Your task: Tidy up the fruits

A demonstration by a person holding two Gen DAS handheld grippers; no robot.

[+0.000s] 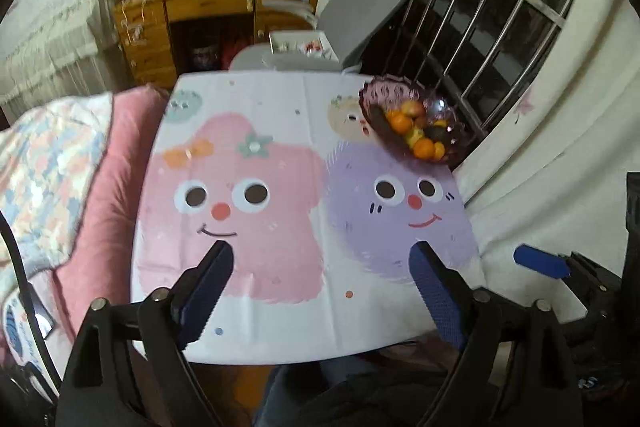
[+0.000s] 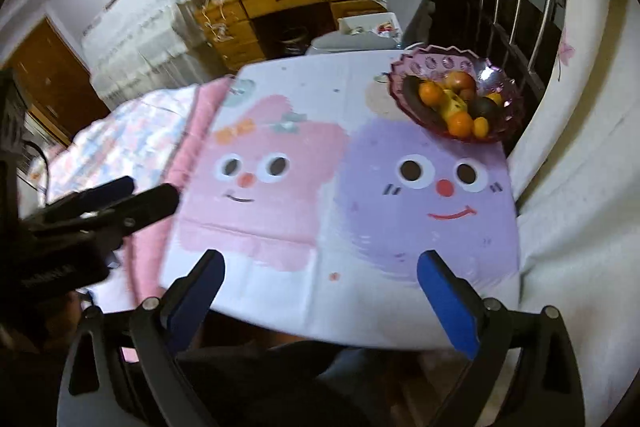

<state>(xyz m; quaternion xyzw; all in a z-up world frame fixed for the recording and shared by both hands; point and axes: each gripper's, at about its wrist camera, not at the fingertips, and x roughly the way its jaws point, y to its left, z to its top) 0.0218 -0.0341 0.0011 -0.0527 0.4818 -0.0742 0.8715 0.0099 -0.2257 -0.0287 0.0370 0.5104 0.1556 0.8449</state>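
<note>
A purple glass fruit bowl (image 1: 384, 95) (image 2: 508, 99) stands at the table's far right corner. It holds several fruits: oranges (image 1: 400, 122) (image 2: 460, 123), an apple (image 1: 414, 108) (image 2: 460, 79), a yellow fruit (image 2: 451, 105) and a dark avocado (image 2: 483, 106). My left gripper (image 1: 322, 253) hangs open above the near edge of the table, nothing between its blue fingers. My right gripper (image 2: 320, 263) is likewise open and empty over the near edge, far from the bowl. The right gripper's blue finger (image 1: 542, 261) shows at the right of the left wrist view.
The table (image 1: 280, 339) (image 2: 312, 75) wears a cloth printed with pink and purple cartoon faces. A pink cushion and patterned quilt (image 1: 52, 167) lie to its left. A grey chair (image 1: 360, 11), a wooden desk (image 1: 208, 3) and a barred window (image 1: 500, 15) stand beyond. A person's legs (image 1: 340, 387) are below the near edge.
</note>
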